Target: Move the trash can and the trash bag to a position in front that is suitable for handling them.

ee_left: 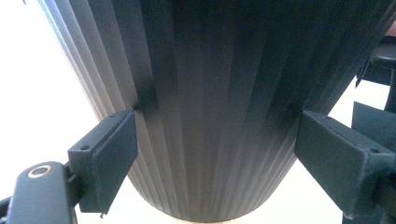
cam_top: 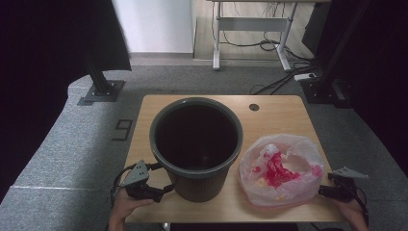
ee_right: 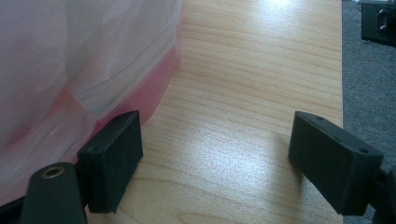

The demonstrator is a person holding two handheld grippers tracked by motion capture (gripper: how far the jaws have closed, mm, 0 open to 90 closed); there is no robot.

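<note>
A dark grey ribbed bin (cam_top: 196, 144) stands upright on the wooden table (cam_top: 279, 113), its inside dark. My left gripper (cam_top: 161, 185) is open at the bin's lower left side. In the left gripper view the ribbed bin wall (ee_left: 210, 107) sits between the spread jaws, the left fingertip (ee_left: 112, 154) close against it. A translucent white plastic bag with pink and red contents (cam_top: 281, 168) lies to the right of the bin. My right gripper (cam_top: 323, 191) is open at the bag's right edge. In the right gripper view the bag (ee_right: 70, 70) lies beside the left jaw, and bare wood shows between the jaws.
The table has a round cable hole (cam_top: 254, 107) near its back edge. Grey carpet surrounds the table. A black stand base (cam_top: 102, 91) sits at the back left, another desk's legs (cam_top: 250, 43) and loose cables (cam_top: 284, 77) behind.
</note>
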